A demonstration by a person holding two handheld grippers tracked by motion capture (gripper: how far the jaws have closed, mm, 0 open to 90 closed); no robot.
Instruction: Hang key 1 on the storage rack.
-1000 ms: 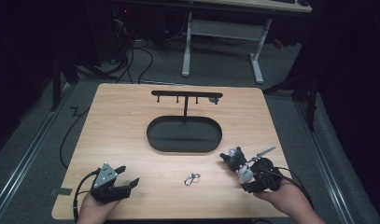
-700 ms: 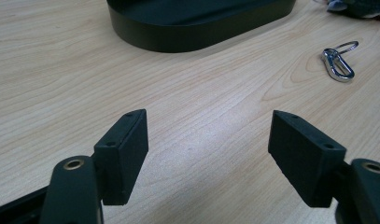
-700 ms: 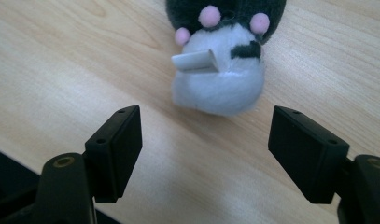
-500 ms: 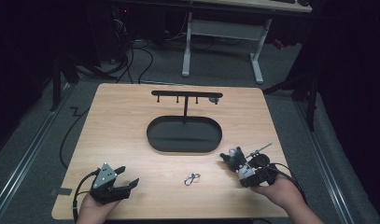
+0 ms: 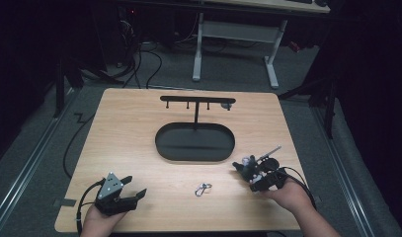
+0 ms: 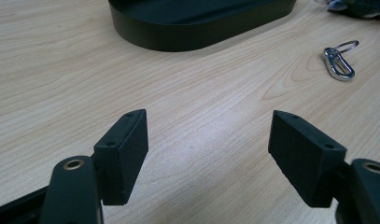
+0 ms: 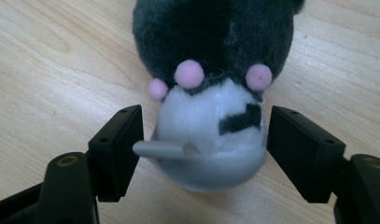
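Plush toy (image 7: 211,112) — dark grey fur, white-grey front, small pink pompoms, a pale tag sticking out at its near end. It lies on the wooden table (image 5: 129,128) just off the near right end of the black oval tray (image 5: 194,143), the landmark for every entry here.

Right gripper (image 5: 244,169) — held in the person's right hand, near the tray's right end. Its jaws have just been opening and now stand wide, one on each side of the toy's pale front; the pads flank the toy without pressing it.

Left gripper (image 5: 133,189) — well off the tray's near left side, low over bare wood, jaws spread with nothing between them.

Silver carabiner clip (image 5: 203,188) — on the table in front of the tray's near edge, between the two grippers.

Black hook rack — a crossbar on a post rising from the tray's far side.
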